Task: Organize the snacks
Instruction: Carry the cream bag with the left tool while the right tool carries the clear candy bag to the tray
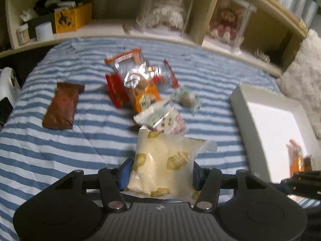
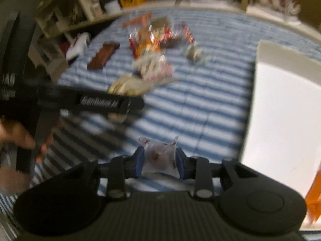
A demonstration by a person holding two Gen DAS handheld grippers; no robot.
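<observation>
Left gripper (image 1: 160, 175) clamps cream packet (image 1: 166, 158), right gripper (image 2: 158, 160) pinches small clear packet (image 2: 159, 156); transfer step, next likely carrying both over white box (image 1: 268, 120) on bed (image 1: 60, 140).

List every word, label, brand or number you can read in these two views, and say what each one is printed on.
"GenRobot.ai": white lettering, blurred, my best reading, on the black side of the left gripper as seen from the right wrist.
Gold patches on the cream packet held by the left gripper: lettering too blurred to read.
Wrappers in the snack pile, brown packet, yellow box: print unreadable.
</observation>
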